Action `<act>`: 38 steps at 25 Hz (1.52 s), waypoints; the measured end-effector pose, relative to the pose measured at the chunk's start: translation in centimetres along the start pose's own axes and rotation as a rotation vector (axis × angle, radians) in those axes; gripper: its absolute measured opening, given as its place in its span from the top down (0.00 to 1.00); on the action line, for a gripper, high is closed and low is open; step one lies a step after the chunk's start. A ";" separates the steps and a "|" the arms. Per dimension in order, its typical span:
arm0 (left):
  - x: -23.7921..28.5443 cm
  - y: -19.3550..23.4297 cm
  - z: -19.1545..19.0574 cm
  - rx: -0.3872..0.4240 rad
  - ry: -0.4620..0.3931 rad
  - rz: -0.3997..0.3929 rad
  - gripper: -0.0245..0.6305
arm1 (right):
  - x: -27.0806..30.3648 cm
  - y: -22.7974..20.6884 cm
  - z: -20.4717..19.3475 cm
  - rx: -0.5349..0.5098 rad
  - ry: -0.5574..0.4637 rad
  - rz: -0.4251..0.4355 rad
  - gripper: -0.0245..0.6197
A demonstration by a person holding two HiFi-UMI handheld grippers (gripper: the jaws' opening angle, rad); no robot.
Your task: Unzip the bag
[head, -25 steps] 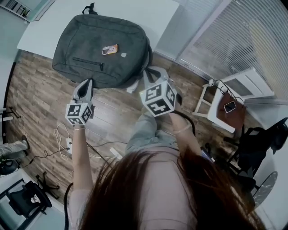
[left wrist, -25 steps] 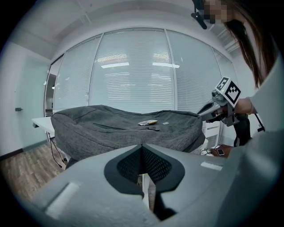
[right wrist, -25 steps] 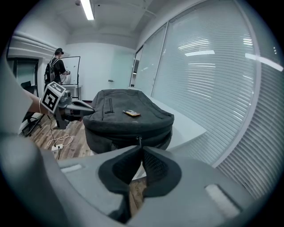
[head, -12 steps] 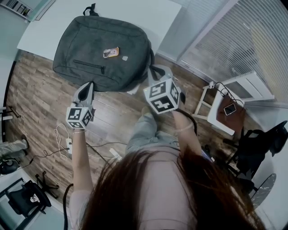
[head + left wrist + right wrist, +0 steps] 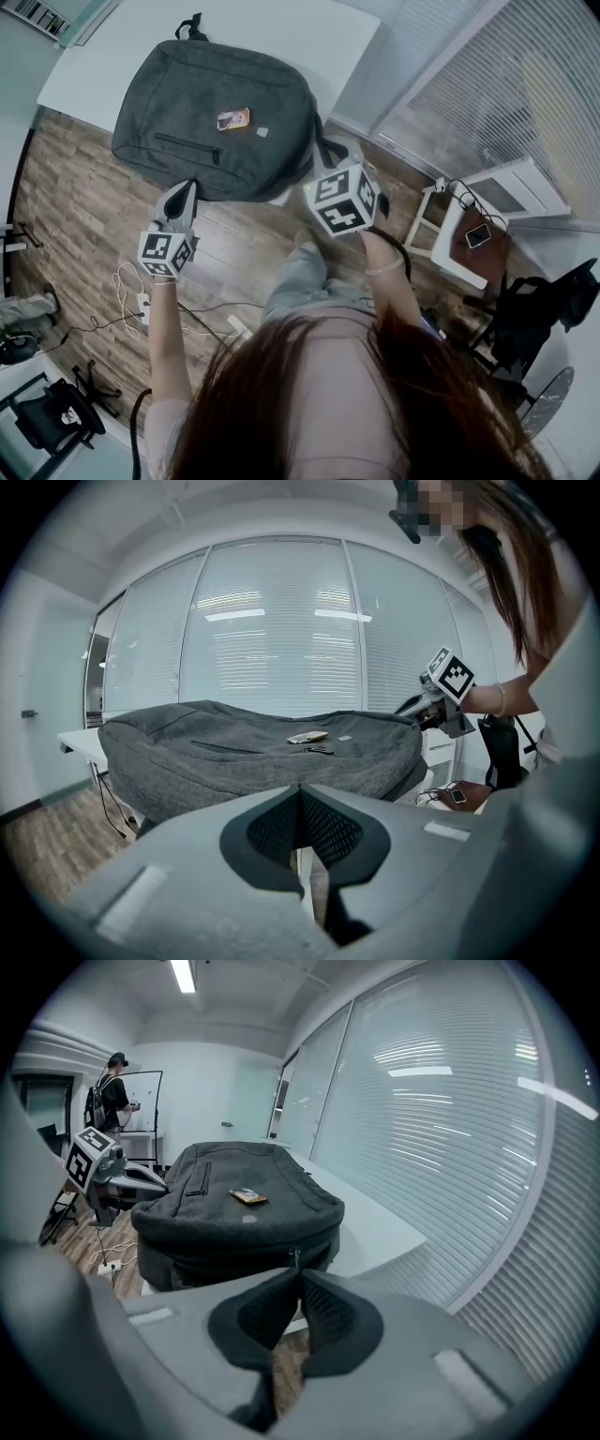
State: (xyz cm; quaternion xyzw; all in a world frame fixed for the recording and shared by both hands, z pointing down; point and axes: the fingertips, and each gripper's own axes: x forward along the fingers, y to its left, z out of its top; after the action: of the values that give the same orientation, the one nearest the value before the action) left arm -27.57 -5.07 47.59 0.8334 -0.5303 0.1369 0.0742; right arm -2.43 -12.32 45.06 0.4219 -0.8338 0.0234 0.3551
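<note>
Bag (image 5: 216, 112) is lying flat on desk (image 5: 328, 37). Right tool (image 5: 298, 1277) is hovering nearer, pressed together and empty, with zipper pull (image 5: 295, 1258) sitting just ahead of its tips. Left tool (image 5: 300, 791), also pressed together and empty, is hanging short of bag.

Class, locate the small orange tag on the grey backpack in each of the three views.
Head view: orange tag upper left of centre, on the backpack.
Left gripper view: orange tag at centre, slightly above mid-height.
Right gripper view: orange tag left of centre, at mid-height.
Shared landmark: the pocket zip, close beside the tag in every view.
</note>
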 end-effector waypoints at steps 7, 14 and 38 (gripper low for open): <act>0.2 0.1 -0.1 -0.010 0.001 -0.007 0.96 | 1.1 -1.1 0.3 -0.001 0.005 -0.006 0.94; 0.3 0.2 0.0 -0.013 0.003 -0.011 0.96 | 2.0 -2.1 0.6 -0.006 0.006 -0.007 0.94; 0.4 0.2 0.3 -0.019 0.007 -0.042 0.96 | 5.0 -5.0 1.7 -0.059 0.001 -0.006 0.94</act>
State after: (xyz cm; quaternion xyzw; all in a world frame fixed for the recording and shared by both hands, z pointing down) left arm -27.56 -5.55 47.46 0.8430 -0.5139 0.1331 0.0869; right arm -1.81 -19.56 45.56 0.4138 -0.8327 -0.0020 0.3680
